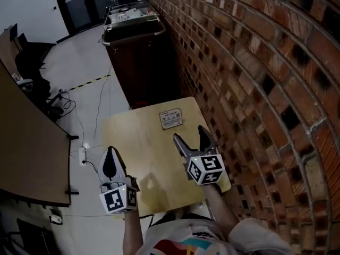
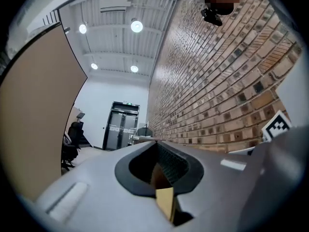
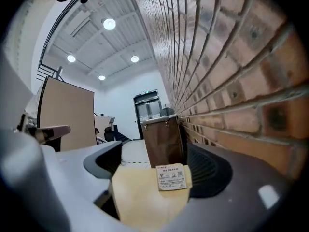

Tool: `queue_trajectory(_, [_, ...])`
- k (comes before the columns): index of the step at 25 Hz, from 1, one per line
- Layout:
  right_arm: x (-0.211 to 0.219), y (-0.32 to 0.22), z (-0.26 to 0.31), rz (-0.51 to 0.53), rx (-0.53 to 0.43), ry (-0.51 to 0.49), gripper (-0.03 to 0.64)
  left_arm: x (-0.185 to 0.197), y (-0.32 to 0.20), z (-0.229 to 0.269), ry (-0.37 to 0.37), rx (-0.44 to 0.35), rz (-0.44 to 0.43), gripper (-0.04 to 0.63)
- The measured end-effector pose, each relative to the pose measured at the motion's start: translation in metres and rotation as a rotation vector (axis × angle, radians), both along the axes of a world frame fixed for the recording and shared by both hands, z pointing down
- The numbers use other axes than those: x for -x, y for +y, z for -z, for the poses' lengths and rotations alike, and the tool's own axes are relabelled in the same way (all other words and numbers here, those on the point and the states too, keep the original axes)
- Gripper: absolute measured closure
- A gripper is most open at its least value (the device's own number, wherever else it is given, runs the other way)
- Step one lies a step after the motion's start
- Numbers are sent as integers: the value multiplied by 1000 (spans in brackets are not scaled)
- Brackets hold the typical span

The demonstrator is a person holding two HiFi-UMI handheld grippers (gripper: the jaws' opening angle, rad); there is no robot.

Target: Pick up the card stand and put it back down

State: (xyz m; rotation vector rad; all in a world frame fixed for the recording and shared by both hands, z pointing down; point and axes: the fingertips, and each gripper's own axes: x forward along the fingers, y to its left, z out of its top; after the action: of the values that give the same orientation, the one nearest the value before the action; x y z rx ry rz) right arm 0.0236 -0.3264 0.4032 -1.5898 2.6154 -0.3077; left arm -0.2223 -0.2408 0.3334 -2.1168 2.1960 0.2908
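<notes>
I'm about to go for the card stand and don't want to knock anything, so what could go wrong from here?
The card stand sits near the far edge of the table, so a push from the open right gripper could slide it off. That gripper is also close to the brick wall and might scrape it.

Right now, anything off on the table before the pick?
Nothing stands out. The card stand sits near the table's far edge, looks intact, and nothing is spilled. The right gripper is open, short of it.
</notes>
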Motion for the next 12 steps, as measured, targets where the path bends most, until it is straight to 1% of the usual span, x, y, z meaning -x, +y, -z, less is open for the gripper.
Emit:
queue_trajectory(1, [10, -22, -11, 16, 19, 21, 179, -1, -5, -2, 0, 1, -3, 591])
queue_trajectory(3, [32, -69, -46, 35, 91, 97, 55, -2, -15, -9, 2, 19, -10, 591])
queue_trajectory(4, [40, -91, -67, 31, 135, 149, 41, -2, -18, -15, 1, 34, -14, 591])
queue_trajectory(6, [49, -129, -110, 1, 216, 252, 40, -2, -22, -27, -4, 69, -23, 591])
queue_trajectory(7, [52, -143, -128, -14, 254, 285, 40, 0, -23, -34, -8, 90, -29, 591])
queue_trajectory(9, [57, -164, -157, -41, 321, 299, 40, 7, -24, -48, -8, 130, -33, 591])
queue_trajectory(12, [60, -187, -185, -81, 385, 293, 40, 25, -28, -59, 6, 160, 9, 591])
